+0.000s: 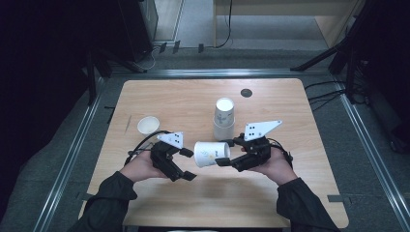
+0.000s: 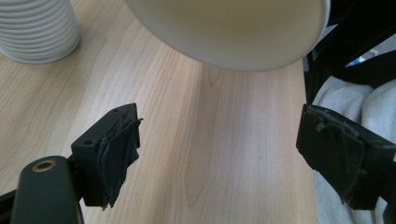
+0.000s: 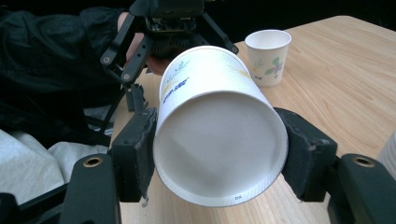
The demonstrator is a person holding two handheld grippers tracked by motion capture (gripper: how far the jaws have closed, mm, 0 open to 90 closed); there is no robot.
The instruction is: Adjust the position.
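Black jaws of our left gripper (image 1: 187, 164) stand spread and empty just left of the paper cup (image 1: 212, 153), whose mouth faces them. We clamp the cup's base in our right gripper (image 1: 230, 152), its long axis level above the desk (image 1: 270, 193).

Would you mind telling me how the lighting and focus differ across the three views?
High view: the table is lit while the surroundings are nearly black. Left gripper view: the cup near the lens is soft and blown out, the wood grain sharp. Right gripper view: that cup's base is evenly lit, with the dark sleeve behind underexposed.
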